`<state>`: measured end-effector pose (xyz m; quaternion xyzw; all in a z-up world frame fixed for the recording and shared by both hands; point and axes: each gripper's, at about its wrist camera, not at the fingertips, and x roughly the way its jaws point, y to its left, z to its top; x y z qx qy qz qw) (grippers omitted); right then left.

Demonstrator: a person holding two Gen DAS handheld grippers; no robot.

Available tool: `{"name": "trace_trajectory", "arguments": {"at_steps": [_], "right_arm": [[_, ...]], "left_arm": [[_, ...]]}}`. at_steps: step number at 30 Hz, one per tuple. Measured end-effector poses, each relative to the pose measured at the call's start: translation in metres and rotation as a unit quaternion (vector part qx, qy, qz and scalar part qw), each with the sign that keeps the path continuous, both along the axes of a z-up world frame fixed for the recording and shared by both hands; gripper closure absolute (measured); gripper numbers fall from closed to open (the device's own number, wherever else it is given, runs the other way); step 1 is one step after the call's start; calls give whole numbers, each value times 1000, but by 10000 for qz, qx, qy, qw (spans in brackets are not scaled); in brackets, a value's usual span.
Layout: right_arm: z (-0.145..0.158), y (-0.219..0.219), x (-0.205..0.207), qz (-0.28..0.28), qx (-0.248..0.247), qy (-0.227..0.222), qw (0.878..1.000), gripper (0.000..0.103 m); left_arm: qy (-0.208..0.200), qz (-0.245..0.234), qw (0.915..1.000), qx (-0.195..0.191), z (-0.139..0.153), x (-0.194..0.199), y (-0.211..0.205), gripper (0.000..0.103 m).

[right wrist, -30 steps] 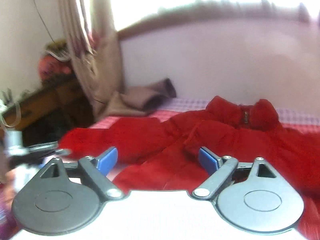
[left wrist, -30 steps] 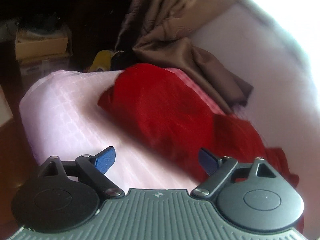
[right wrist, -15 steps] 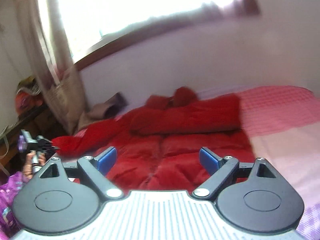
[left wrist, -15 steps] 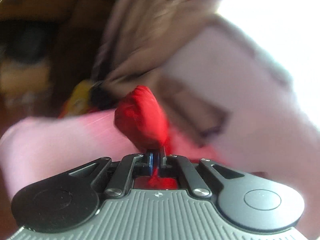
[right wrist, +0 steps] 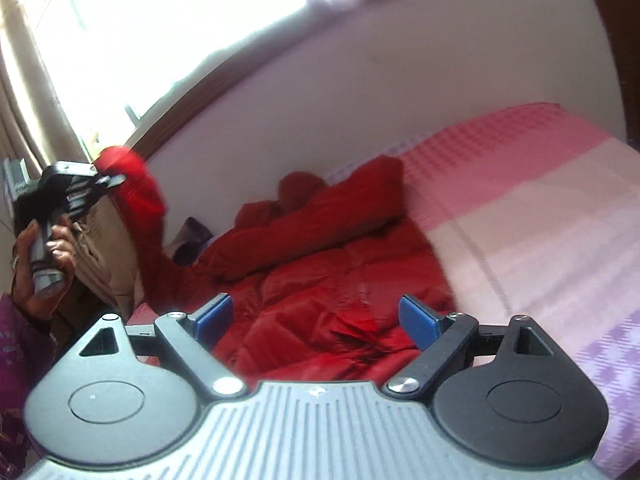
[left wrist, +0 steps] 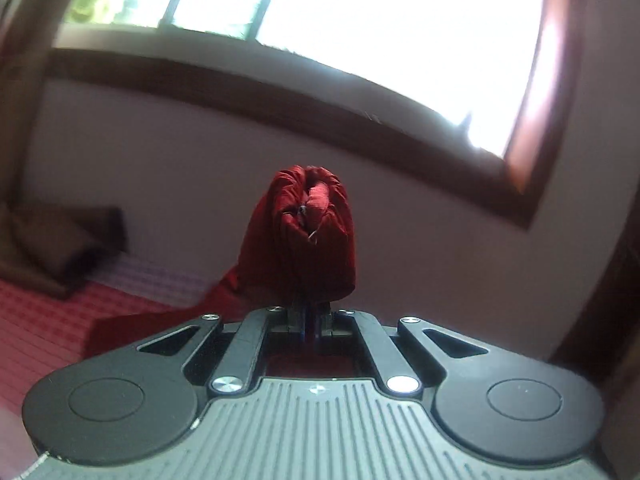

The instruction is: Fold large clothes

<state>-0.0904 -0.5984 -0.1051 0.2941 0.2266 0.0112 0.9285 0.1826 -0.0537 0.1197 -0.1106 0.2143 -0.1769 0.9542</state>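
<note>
My left gripper (left wrist: 307, 322) is clenched on the cuff end of a sleeve (left wrist: 306, 236) of the red jacket (right wrist: 320, 272); the bunched fabric bulges up past my closed fingers and blocks the middle of the left wrist view. The sleeve is lifted off the bed, and a strip of red cloth trails down from it toward the mattress on the left.

My right gripper (right wrist: 316, 318) is released, its blue pads (right wrist: 416, 320) spread wide with nothing between them. It hovers low over the near part of the jacket, whose puffy quilted body lies spread on the bed just beyond the fingertips.

Farther on in the right wrist view, the other sleeve lies folded across the jacket's chest, and the collar is bunched near the wall. The jacket rests on a pink checked bedsheet (right wrist: 520, 208), which stretches off to the right of it.

At the left edge of that same view I see my left hand (right wrist: 48, 240) gripping the handle of the left gripper (right wrist: 116, 179), raised well above the bed with the red sleeve hanging down from it.

Beyond the bed, a brown cloth (left wrist: 60, 248) is heaped against the pale wall (left wrist: 420, 216). Above it runs a dark wooden window frame (left wrist: 280, 96), with bright glare behind and a beige curtain (right wrist: 24, 120) at the side.
</note>
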Motion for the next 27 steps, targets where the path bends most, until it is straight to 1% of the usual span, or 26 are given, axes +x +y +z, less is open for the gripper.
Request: {"name": "trace_trajectory", "arguments": {"at_steps": [3,5,6,8,9,10,11,12,13,14,16,17,18,21,23,25,27], "right_arm": [[-6,-14,-9,-112,73,-8,9999,13],[-11,-22,-15,-190,124,12,9997,13],[-14,-25,-16,-233,143,35,9996,13],[-20,-33,-20,-306,209,82,9993,12],[-24,-36,-22,-332,255,121,9990,12],[-27,-39,-23,-357,312,157,9988,12],[-31,-42,-24,-375,375,187,9984,12],[-34,-44,-25,-386,429,212,9981,12],[-36,-45,-26,-388,469,230,9979,12],[-37,-46,-26,-382,481,239,9978,12],[-39,-45,-27,-353,438,274,9980,12],[-39,-44,-28,-337,380,320,9982,12],[-39,-41,-25,-319,334,351,9983,12],[-43,-39,-28,-274,243,418,9985,12],[-49,-41,-29,-281,284,487,9980,12],[-56,-44,-31,-326,375,600,9970,11],[-65,-47,-31,-334,583,706,9952,11]], "left_arm": [[380,-293,9987,181,-31,11,-38,100],[514,-445,9968,426,-55,17,-60,99],[621,-554,9951,534,-67,21,-69,98],[863,-795,9910,645,-89,29,-83,91],[960,-892,9887,730,-97,33,-89,80],[1077,-952,9866,772,-105,36,-91,66],[1240,-1029,9839,772,-113,40,-92,55],[1326,-1088,9824,745,-117,41,-94,33],[1297,-1022,9839,687,-118,38,-92,17],[1176,-895,9871,621,-115,31,-93,13],[944,-855,9906,503,-105,15,-83,9],[892,-926,9905,484,-96,7,-78,6],[873,-967,9903,482,-88,-5,-70,1],[736,-971,9916,433,-73,-48,-38,0],[715,-949,9910,614,-67,-71,-12,0],[702,-781,9918,725,-66,-98,19,0],[828,-430,9922,830,-80,-116,56,0]]}}
